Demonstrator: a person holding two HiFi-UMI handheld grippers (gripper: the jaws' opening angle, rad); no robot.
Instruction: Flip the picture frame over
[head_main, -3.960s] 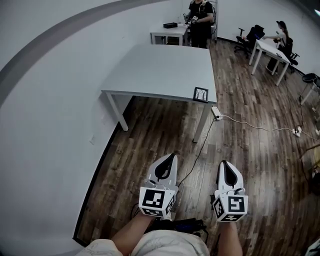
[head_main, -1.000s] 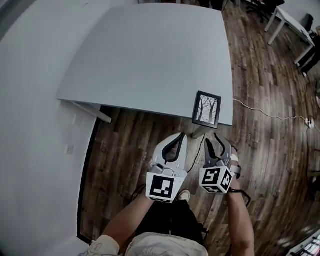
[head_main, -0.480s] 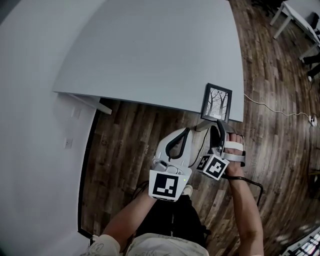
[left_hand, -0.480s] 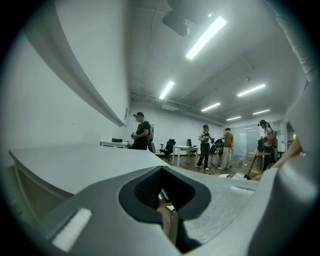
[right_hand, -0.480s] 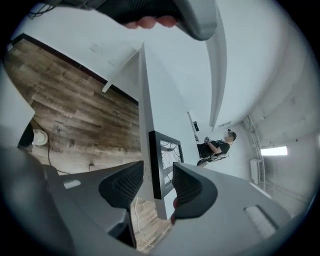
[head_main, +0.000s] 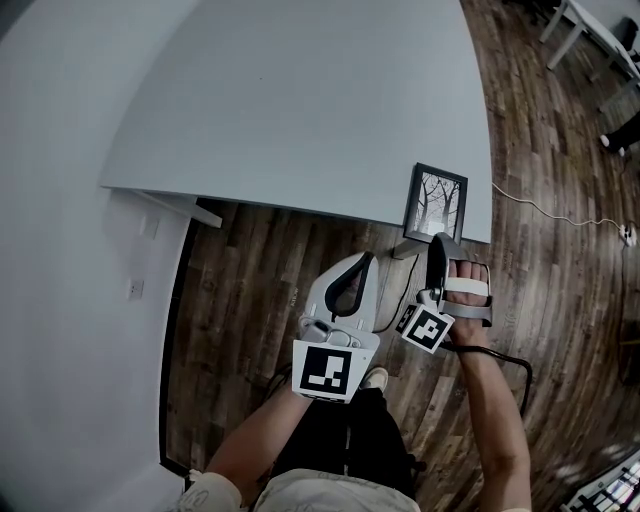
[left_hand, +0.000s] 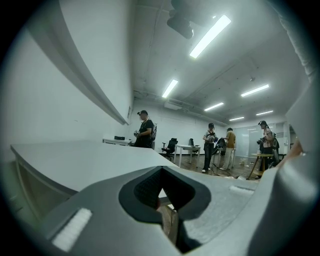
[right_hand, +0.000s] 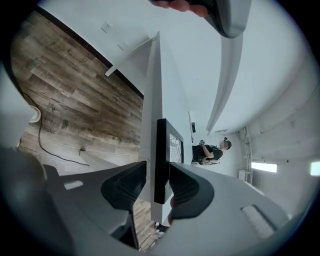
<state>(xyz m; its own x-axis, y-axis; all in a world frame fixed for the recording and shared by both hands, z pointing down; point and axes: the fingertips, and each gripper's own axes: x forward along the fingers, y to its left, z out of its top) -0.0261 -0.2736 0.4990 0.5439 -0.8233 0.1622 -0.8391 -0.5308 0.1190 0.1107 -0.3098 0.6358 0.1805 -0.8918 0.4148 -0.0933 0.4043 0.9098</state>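
Black frame (head_main: 436, 203) lies picture-up at the tabletop's (head_main: 300, 100) near right corner, its edge between the parted jaws of the right gripper (right_hand: 159, 176), while the left gripper (head_main: 345, 285) is closed and empty; the grasp seems in hand, and next comes a firm squeeze before lifting.

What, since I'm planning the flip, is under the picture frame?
The white table, at its near right corner; the picture frame lies flat on it, picture up. The frame's back is covered, so unseen.

One picture frame (head_main: 436, 203), one table (head_main: 300, 110), two claws: left claw (head_main: 364, 259), right claw (head_main: 437, 241).
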